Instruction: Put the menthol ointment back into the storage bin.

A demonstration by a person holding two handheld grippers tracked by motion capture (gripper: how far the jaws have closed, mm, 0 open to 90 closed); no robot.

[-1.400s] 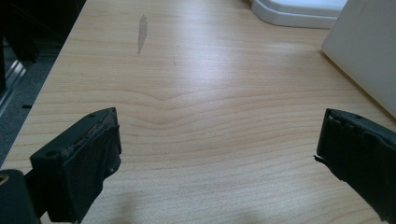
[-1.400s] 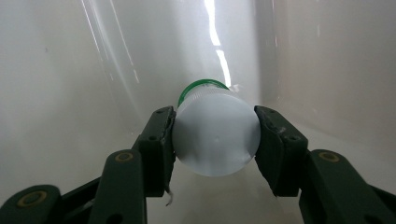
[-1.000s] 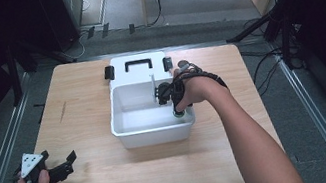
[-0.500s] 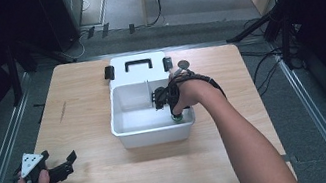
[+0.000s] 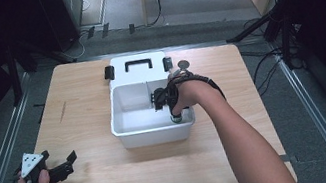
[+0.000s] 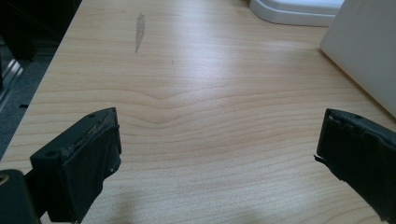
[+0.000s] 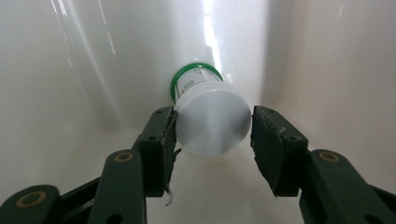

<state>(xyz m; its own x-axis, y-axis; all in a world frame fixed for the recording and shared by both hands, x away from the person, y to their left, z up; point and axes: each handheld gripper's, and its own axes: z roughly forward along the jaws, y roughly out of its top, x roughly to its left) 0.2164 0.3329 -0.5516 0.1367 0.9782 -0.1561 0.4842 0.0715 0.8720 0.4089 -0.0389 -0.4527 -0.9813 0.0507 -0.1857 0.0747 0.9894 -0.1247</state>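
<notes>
My right claw [image 7: 212, 133] on a small bottle [image 7: 210, 116] inside the white box [image 5: 129, 128].

Bottle has a round white cap, a green band and a label behind it; the print is too small to read, the body is hidden by the cap. It sits in the box's right compartment by the wall. Left jaw touches the cap, right jaw is just beside it, so I can't tell if it's gripped. My left claw [image 6: 219, 154] is wide open over the bare worktop [image 6: 196, 93], box corner cut off at right.
</notes>
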